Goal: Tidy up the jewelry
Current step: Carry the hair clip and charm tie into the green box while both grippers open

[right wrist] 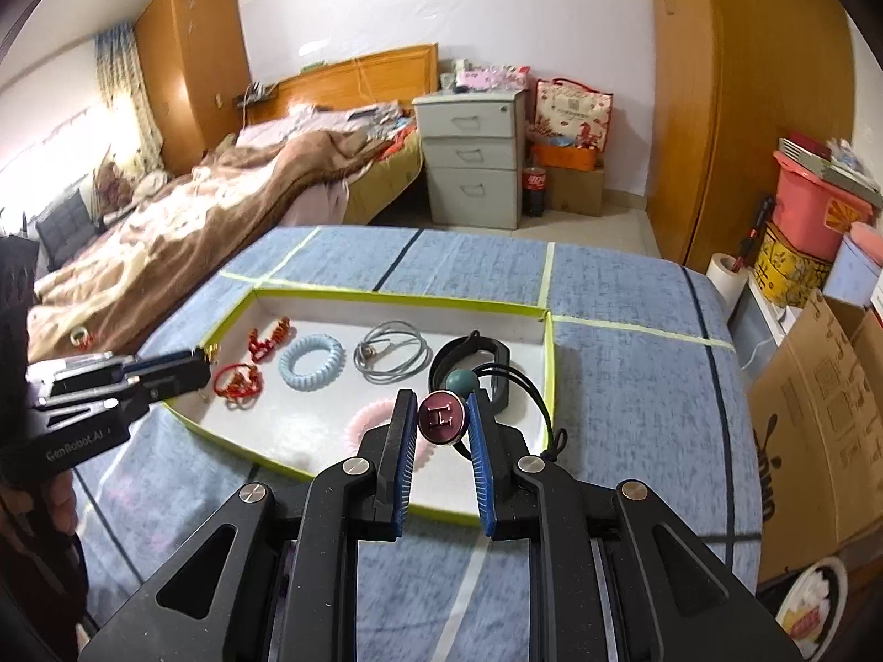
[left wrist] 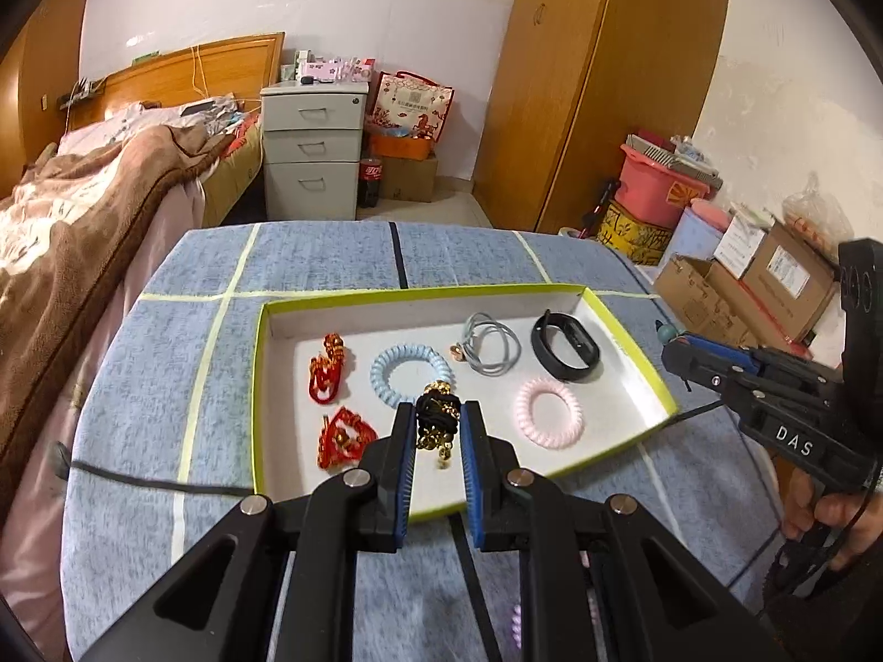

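- The left hand-held gripper (left wrist: 437, 414) pinches a black-and-gold bracelet (left wrist: 437, 419) between its blue pads, above the near part of a lime-rimmed tray (left wrist: 425, 292) on the blue checked surface (left wrist: 165, 386).
- The right hand-held gripper (right wrist: 441, 419) pinches a round maroon charm (right wrist: 440, 418) marked "H"; a teal bead (right wrist: 461, 382) sits just behind it and a black cord (right wrist: 530, 391) loops off to the right, over the tray's right end.
- In the tray lie two red knotted pieces (left wrist: 330, 369) at the left, a blue coil band (left wrist: 409, 372) beside them, a grey cord loop (left wrist: 492, 350) behind, a black wristband (left wrist: 565, 346) at the far right and a pink coil band (left wrist: 549, 412) nearer the front.
- From the left view, the right hand-held gripper enters from the right edge with its tip just outside the tray's right rim; its body reads "DAS" (left wrist: 794, 440).
- From the right view, the left hand-held gripper comes in from the left over the tray's left rim; its body reads "GenRobot.AI" (right wrist: 74, 449).
- A cola bottle (left wrist: 370, 182) with a red label stands on the floor beside a grey drawer unit (left wrist: 312, 149); its lettering is too small to read.
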The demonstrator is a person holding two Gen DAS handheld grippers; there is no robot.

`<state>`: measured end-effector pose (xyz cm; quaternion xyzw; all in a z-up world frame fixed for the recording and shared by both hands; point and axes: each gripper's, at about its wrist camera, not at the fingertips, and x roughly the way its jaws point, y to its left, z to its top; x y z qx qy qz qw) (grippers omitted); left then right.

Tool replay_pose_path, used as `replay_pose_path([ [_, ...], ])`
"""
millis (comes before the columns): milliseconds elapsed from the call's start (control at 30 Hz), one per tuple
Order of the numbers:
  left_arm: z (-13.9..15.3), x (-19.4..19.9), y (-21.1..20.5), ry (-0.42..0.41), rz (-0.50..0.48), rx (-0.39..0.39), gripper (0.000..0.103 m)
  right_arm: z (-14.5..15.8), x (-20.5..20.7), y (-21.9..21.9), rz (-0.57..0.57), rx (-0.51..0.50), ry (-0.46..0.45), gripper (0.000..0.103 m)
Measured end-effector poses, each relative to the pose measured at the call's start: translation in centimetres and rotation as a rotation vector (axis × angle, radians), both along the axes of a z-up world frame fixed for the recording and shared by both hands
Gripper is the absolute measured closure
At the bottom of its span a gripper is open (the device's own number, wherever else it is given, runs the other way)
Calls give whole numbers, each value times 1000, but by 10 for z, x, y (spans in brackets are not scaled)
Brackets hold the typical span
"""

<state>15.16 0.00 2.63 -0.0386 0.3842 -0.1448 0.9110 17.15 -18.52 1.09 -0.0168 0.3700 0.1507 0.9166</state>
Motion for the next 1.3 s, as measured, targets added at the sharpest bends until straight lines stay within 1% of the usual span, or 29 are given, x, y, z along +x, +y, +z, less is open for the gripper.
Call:
replay_pose_path([
  [100, -8, 9, -4, 30, -11, -15, 86, -12, 10, 3, 22, -25, 37, 83],
  [233, -20, 18, -11, 61, -23, 3, 86, -27, 18, 4, 27, -36, 77, 83],
  [467, -34, 25, -13, 100, -26, 2, 86, -41, 25, 3, 38, -50, 119, 83],
  [700, -44, 29, -15, 133, -20, 10, 86, -50, 29, 5, 54, -60, 154, 83],
  [900, -47, 31, -15, 150, -17, 9, 86, -52, 29, 4, 51, -58, 164, 83],
  [1000, -46, 30, -18, 135, -9, 39, 86, -52, 29, 5, 53, -60, 164, 83],
  [1100, -48, 32, -18, 148, -18, 24, 86, -52, 30, 6, 51, -60, 164, 83],
  [1200, -48, 31, -20, 149, -22, 33, 86, -53, 31, 5, 52, -53, 163, 83],
  [1300, -50, 31, -19, 156, -14, 24, 84, -54, 31, 5, 49, -50, 162, 83],
])
